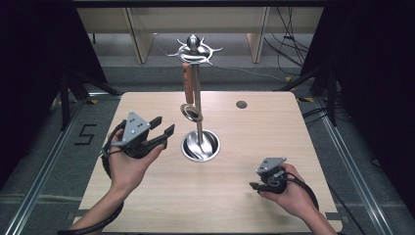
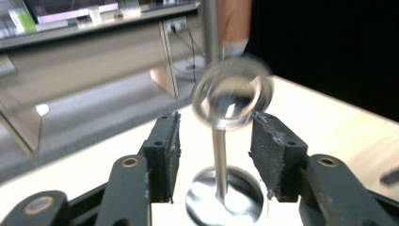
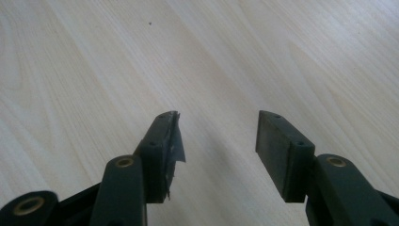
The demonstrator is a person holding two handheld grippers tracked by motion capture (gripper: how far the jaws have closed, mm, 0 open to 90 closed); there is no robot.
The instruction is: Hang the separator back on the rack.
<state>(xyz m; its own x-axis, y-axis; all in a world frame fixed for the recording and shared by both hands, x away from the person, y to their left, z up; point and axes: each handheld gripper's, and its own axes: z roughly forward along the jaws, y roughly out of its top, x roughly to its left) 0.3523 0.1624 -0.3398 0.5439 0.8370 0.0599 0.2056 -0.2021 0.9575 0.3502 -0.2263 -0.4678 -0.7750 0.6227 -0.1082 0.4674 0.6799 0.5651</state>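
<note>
Nearest us, our right gripper (image 1: pixel 255 186) rests low on the table (image 1: pixel 274 132) at its near right, jaws spread and bare; in the right gripper view (image 3: pixel 219 136) there is just wood grain between the pads. Farther in and to the left, our left gripper (image 1: pixel 165 131) points toward the stand (image 1: pixel 197 103), jaws apart with nothing pinched. In the left gripper view (image 2: pixel 214 141) the stand's post rises between the pads without touching them.

Beyond the jaw tips hangs the strainer (image 1: pixel 190 93). Its long axis runs straight up and down: the brown handle sits on top, hooked to the stand's crown of arms, and the round metal ring points down, just beside the post. In the left gripper view the ring (image 2: pixel 233 92) is blurred, just above the jaws. The stand's bowl-shaped base (image 1: pixel 200 145) sits mid-table.
</note>
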